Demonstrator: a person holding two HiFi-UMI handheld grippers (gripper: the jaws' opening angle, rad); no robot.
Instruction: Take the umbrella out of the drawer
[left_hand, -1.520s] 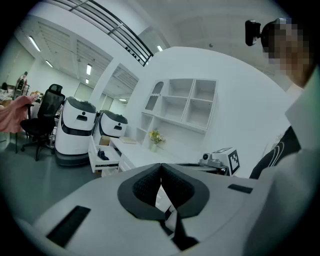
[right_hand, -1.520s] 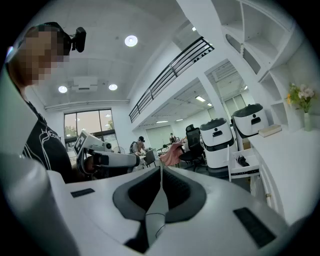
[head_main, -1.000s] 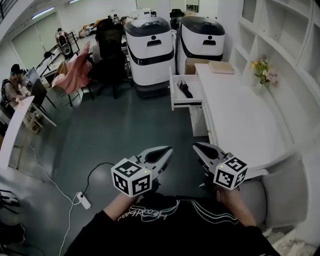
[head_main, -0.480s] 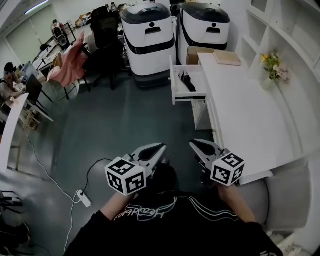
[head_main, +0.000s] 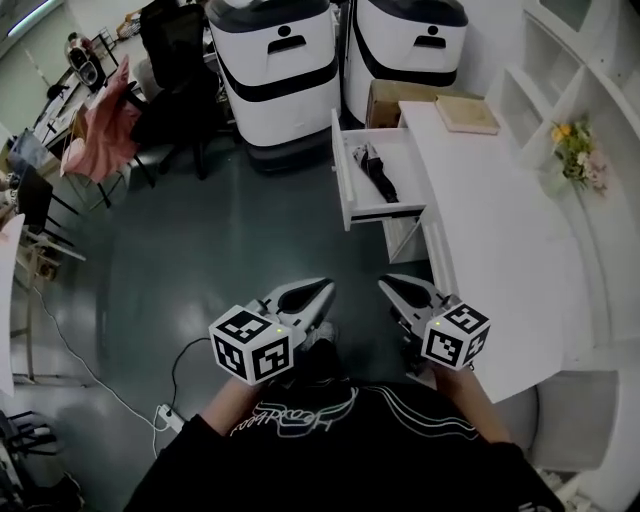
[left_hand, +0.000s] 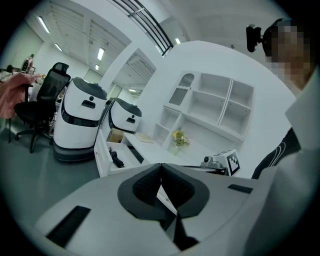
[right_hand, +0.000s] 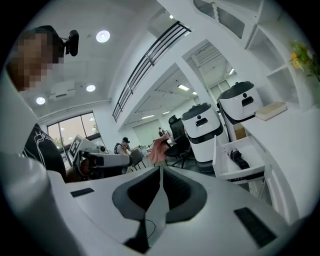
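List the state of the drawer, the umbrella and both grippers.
Drawer: open, pulled out.
Umbrella: folded, lying in the drawer, untouched.
Left gripper: shut, empty, well short of the drawer.
Right gripper: shut, empty, well short of the drawer.

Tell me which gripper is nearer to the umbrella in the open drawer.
Right. The right gripper is almost in line with the umbrella but well short of it; the left gripper sits further left, also short.
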